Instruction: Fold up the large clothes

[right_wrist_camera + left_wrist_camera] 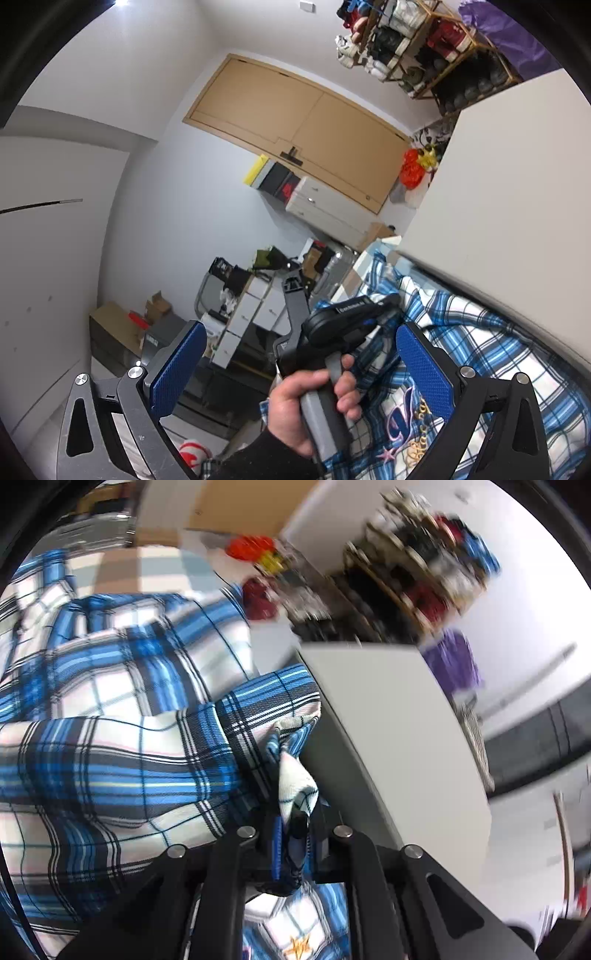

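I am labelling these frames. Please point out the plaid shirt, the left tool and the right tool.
plaid shirt (122,760): left wrist view, bunched body fabric.
left tool (291,834): left wrist view, between fingertips, shut on the shirt.
right tool (301,365): right wrist view, open gap between fingertips.

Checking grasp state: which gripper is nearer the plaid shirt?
Left. The left gripper is shut on the plaid shirt; the right gripper is open, apart from it.

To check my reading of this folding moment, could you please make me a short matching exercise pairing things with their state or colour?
Things:
1. left hand-held gripper
2. right hand-held gripper
3. plaid shirt
4. cupboard doors

States or colours:
A. tan
B. open, holding nothing
C. blue and white
D. shut on fabric

Pairs: 1-D, 2-B, 3-C, 4-A
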Demonstrator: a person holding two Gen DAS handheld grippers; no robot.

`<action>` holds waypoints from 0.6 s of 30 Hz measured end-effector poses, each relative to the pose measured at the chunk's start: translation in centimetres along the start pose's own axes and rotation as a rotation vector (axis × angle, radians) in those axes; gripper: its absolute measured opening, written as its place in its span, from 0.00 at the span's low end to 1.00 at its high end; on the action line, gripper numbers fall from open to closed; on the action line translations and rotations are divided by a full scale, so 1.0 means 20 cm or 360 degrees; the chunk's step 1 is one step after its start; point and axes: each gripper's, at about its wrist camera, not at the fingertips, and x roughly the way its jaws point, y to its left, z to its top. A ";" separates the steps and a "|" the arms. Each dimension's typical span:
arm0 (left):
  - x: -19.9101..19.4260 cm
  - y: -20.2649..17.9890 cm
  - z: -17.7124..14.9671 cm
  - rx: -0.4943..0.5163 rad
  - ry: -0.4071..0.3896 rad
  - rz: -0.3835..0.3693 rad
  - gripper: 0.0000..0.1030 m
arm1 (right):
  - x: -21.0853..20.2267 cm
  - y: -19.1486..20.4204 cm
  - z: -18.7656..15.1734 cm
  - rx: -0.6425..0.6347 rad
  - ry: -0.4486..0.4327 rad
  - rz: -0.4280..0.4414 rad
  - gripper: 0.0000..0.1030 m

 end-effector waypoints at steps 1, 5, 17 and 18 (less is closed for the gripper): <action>-0.03 -0.02 -0.01 0.0049 0.0031 -0.0014 0.14 | 0.00 0.00 0.00 0.0005 0.0009 0.0000 1.00; -0.30 -0.04 -0.08 0.0195 0.0017 -0.0210 0.61 | 0.01 0.00 -0.02 -0.0001 0.0053 0.0005 1.00; -0.76 0.62 -0.39 0.0023 -0.0061 0.0321 0.79 | 0.05 0.06 -0.09 -0.0089 0.0146 -0.0017 1.00; -0.76 0.72 -0.42 -0.0096 -0.0042 0.0315 0.79 | 0.06 0.06 -0.10 -0.0103 0.0155 -0.0026 1.00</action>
